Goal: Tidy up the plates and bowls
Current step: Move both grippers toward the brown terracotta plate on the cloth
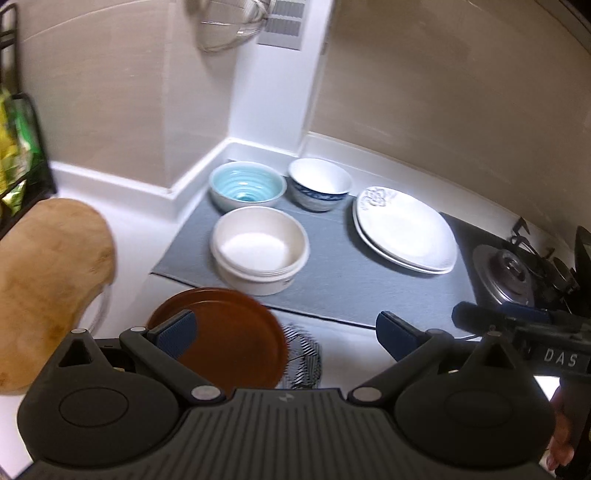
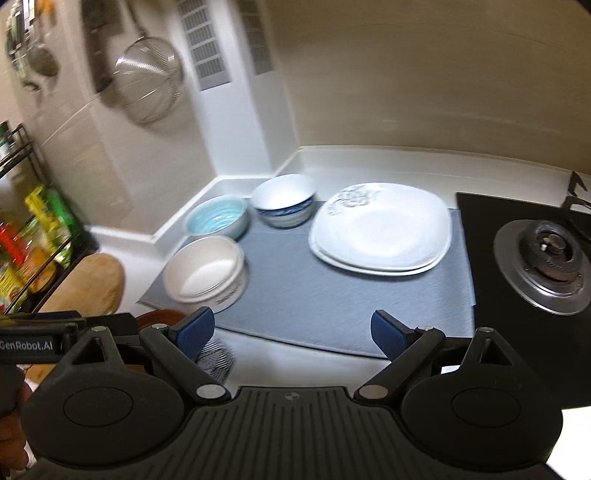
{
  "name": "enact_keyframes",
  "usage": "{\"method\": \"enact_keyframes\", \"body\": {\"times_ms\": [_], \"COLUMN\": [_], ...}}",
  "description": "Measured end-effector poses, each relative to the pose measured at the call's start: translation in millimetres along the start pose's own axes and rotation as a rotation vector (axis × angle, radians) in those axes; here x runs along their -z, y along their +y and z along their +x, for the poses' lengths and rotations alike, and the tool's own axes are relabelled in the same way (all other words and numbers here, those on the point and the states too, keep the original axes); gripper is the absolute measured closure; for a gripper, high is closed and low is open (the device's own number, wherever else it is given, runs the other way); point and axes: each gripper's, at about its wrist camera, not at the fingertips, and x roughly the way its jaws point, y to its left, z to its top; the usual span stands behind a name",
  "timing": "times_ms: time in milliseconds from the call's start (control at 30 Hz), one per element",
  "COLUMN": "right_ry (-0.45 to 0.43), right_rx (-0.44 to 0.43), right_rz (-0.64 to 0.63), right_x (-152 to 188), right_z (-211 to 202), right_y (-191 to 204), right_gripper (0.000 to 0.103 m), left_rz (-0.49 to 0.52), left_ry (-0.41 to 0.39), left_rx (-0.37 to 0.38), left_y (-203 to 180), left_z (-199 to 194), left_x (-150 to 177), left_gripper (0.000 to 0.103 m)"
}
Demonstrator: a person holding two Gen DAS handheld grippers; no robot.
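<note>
On a grey mat stand a blue ribbed bowl, a white bowl with a blue pattern and a large white bowl. Two stacked square white plates lie to their right. A brown plate lies in front of the mat, under my left gripper, whose jaws stand wide open and grip nothing. My right gripper hangs open over the mat's near edge with nothing between its fingers.
A wooden cutting board lies at the left, by a black rack of packets. A gas burner sits right of the mat. A metal strainer hangs on the wall. A dark wire grate lies beside the brown plate.
</note>
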Motion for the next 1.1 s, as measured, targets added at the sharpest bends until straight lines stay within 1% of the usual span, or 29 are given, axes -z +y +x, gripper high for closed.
{"method": "enact_keyframes", "body": {"times_ms": [200, 267, 367, 533, 700, 900, 1100], "right_ry": [0.018, 0.028, 0.033, 0.053, 0.091, 0.148, 0.193], "right_rx": [-0.035, -0.045, -0.054, -0.069, -0.095, -0.126, -0.145], "right_rz": [-0.033, -0.036, -0.041, -0.05, -0.061, -0.058, -0.068], "right_x": [11, 14, 16, 14, 13, 11, 10], "right_z": [-1, 0, 4, 16, 36, 68, 96], "right_y": [28, 34, 39, 48, 57, 66, 74], "right_gripper": [0.01, 0.01, 0.01, 0.01, 0.01, 0.01, 0.01], "left_rz": [-0.038, -0.054, -0.076, -0.111, -0.136, -0.195, -0.201], "left_ry": [0.018, 0.029, 0.036, 0.065, 0.094, 0.124, 0.159], "left_rx": [-0.044, -0.055, -0.091, -0.135, -0.192, -0.226, -0.242], "left_y": [30, 40, 54, 73, 87, 108, 118], "left_z": [-9, -10, -9, 0, 15, 36, 58], "left_x": [11, 13, 16, 17, 15, 7, 1], "left_gripper": [0.0, 0.0, 0.0, 0.0, 0.0, 0.0, 0.0]}}
